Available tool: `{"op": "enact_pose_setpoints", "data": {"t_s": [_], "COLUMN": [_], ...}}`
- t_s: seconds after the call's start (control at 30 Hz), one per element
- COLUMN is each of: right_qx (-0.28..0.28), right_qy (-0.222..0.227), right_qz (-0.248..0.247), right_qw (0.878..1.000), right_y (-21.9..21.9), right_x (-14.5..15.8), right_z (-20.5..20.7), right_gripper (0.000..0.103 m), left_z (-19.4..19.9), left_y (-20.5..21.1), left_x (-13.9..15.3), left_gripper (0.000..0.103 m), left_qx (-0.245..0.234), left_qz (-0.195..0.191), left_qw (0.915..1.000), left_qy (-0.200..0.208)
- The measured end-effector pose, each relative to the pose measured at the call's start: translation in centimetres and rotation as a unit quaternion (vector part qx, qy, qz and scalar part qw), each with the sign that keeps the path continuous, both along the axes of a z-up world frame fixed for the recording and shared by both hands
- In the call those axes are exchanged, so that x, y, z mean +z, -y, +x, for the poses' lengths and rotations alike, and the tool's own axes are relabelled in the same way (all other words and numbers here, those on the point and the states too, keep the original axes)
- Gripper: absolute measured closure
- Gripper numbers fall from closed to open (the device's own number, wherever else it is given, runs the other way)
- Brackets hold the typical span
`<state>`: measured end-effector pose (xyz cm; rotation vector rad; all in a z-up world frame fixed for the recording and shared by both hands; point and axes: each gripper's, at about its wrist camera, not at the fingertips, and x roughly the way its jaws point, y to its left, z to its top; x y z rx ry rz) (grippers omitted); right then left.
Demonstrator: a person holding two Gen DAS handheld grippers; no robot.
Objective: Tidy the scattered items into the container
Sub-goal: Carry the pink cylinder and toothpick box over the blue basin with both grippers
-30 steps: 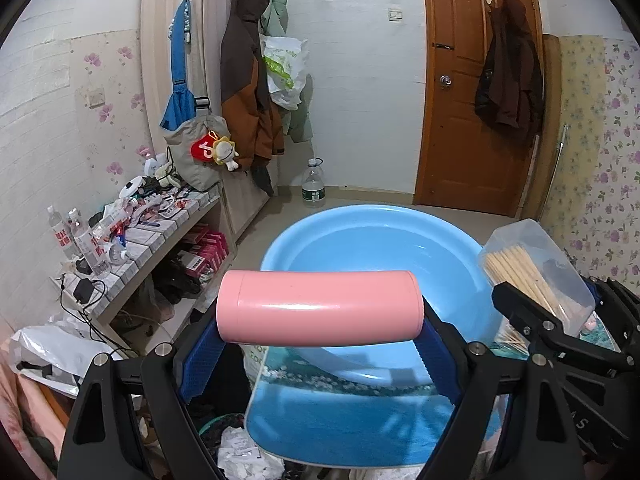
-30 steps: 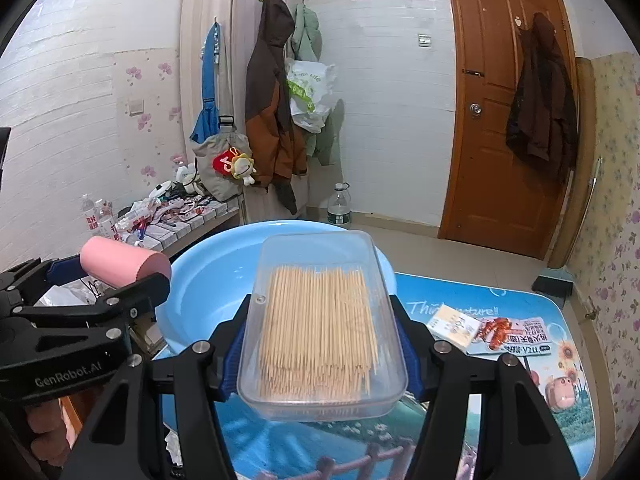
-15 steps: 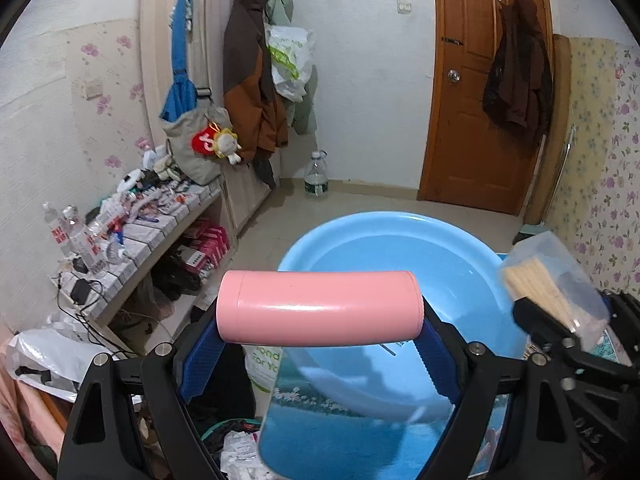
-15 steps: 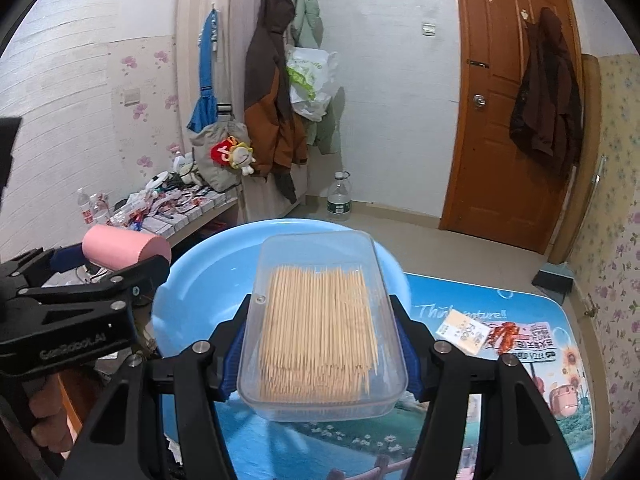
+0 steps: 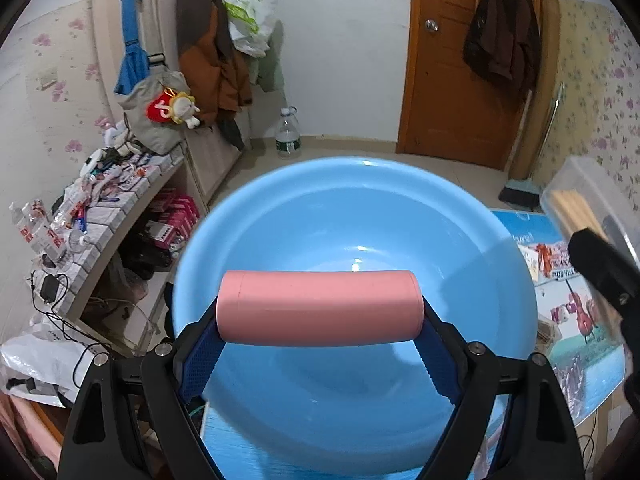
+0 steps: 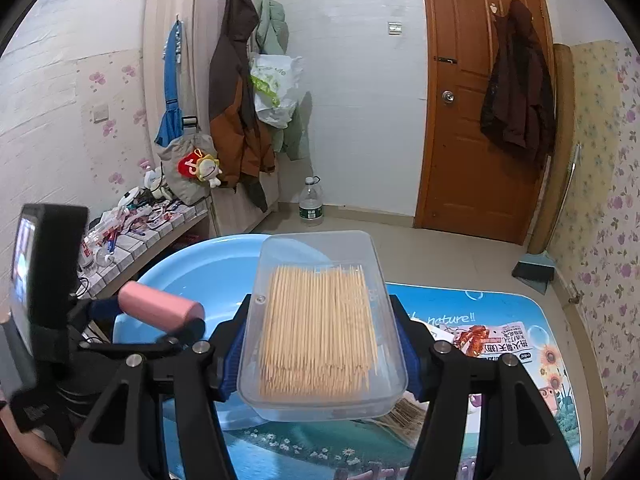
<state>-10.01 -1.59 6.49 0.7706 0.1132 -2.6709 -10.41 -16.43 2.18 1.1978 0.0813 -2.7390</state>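
**Two Held Items Over the Basin: Release Risks and Clearances**

While both items hang in the tongs, nothing has yet entered the blue basin [image 5: 360, 208]. The left gripper [image 5: 320, 354] is clenched endwise on the pink cylinder [image 5: 318, 308], above the basin's interior. The right gripper [image 6: 322, 354] grasps the clear toothpick box [image 6: 320, 328] by its long sides, above the basin's near-right rim and the printed mat [image 6: 500, 400].

Risks, as judged:
- Released here, the box would likely strike the rim or mat; its lid could pop and spill toothpicks.
- The cylinder may roll inside the basin.
- The two grippers are near each other and could collide.

The basin interior is bare. A snack packet [image 6: 492, 340] lies on the mat to the right.
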Motion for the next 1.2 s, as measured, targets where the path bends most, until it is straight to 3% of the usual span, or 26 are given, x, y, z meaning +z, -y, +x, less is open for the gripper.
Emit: {"op": "enact_pose_setpoints", "data": {"t_s": [0.33,0.57,0.87,1.2], "right_qx": [-0.002,-0.001,-0.001,0.009], "right_qy": [0.015,0.016,0.016,0.023], "right_qz": [-0.006,-0.004,-0.003,0.003], "right_qw": [1.0,1.0,1.0,1.0], "right_y": [-0.8,-0.8,-0.9,0.1], "right_x": [-1.3,-1.6,-1.6,-2.0], "right_z": [-0.4,0.2,0.4,1.1], "right_gripper": [0.04,0.04,0.04,0.04], "left_z": [-1.1,-1.5,-1.3,-0.2], "left_y": [-0.8,-1.1,-1.3,-0.2], "left_x": [-2.3,-2.7,-2.9,-0.7], "left_gripper": [0.017,0.016,0.016,0.017], "left_qx": [-0.001,-0.002,-0.014,-0.016], "left_qz": [-0.001,-0.013,-0.025,-0.032], "left_qw": [0.9989,0.9986,0.9988,0.9993], "left_qy": [0.048,0.051,0.041,-0.001]}}
